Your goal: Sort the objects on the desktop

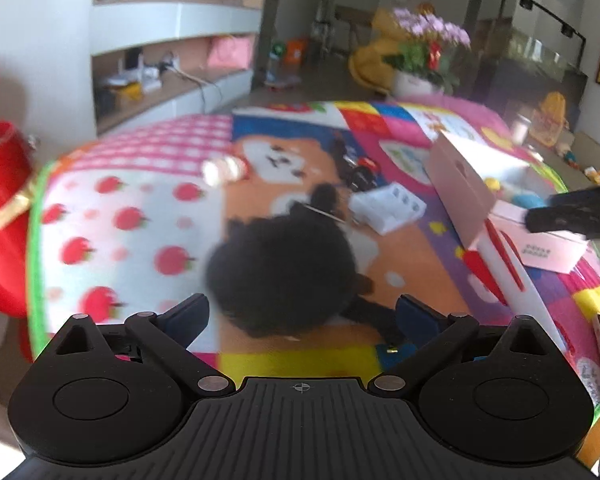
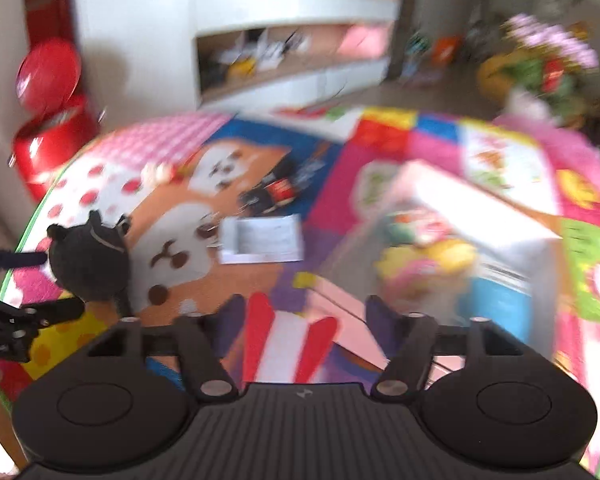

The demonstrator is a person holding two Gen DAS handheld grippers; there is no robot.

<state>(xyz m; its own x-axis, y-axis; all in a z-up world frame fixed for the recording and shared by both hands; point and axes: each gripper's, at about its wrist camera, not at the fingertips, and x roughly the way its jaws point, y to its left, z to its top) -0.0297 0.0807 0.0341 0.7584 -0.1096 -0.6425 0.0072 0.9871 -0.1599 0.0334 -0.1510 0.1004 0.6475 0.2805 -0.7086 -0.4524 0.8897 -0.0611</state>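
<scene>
The left gripper (image 1: 302,312) is standing with its jaws wide, and a black plush toy (image 1: 282,272) is sitting between them, just ahead of the fingertips; whether the pads are touching it cannot be told from the left wrist view. In the right wrist view the same black plush toy (image 2: 90,260) is showing between the left gripper's two dark fingers (image 2: 60,308), with a visible gap on the upper side.

The right gripper (image 2: 304,312) is hovering with its jaws spread apart and nothing clamped. Between and below its fingertips a white toy with red fins (image 2: 288,344) is lying on the colourful patchwork mat (image 2: 380,148). Just beyond the right-hand fingertip, an open pink box (image 2: 452,200) is holding blurred colourful items. Farther ahead of the jaws, a white tray (image 2: 260,240) is resting on the mat
</scene>
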